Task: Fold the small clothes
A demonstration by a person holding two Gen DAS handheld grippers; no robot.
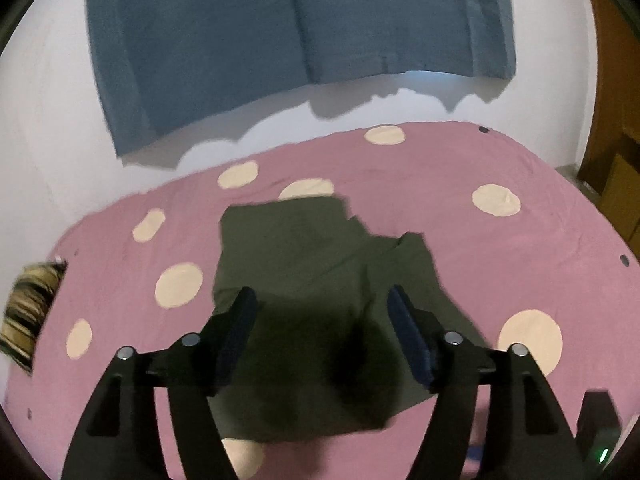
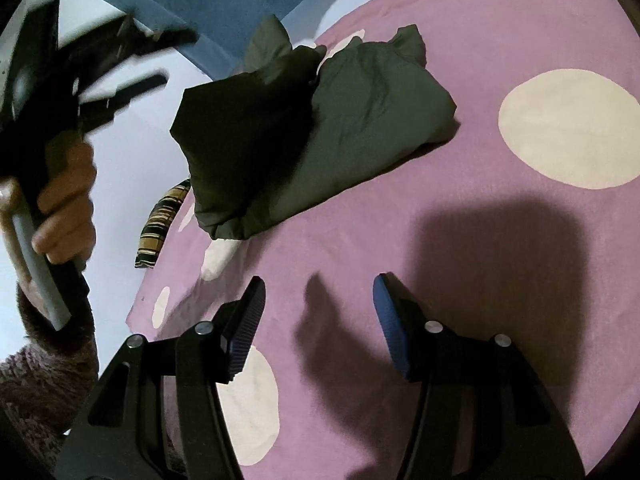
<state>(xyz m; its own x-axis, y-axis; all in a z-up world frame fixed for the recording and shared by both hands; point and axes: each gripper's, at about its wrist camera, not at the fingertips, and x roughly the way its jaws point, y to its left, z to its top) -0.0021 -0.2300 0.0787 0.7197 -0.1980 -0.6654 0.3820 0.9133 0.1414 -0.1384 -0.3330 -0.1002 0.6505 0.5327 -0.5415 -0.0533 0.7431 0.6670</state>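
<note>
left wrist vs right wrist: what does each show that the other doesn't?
Only the left wrist view: the left claw, open, over the dark green garment, and the blue cloth's full lower edge hanging on the white wall.

Only the right wrist view: the right claw, open over bare cover, and the person's left hand gripping a claw handle, its sleeve fuzzy.

Both: the garment lying folded on the pink cover with cream dots, and the striped item at the cover's edge.
</note>
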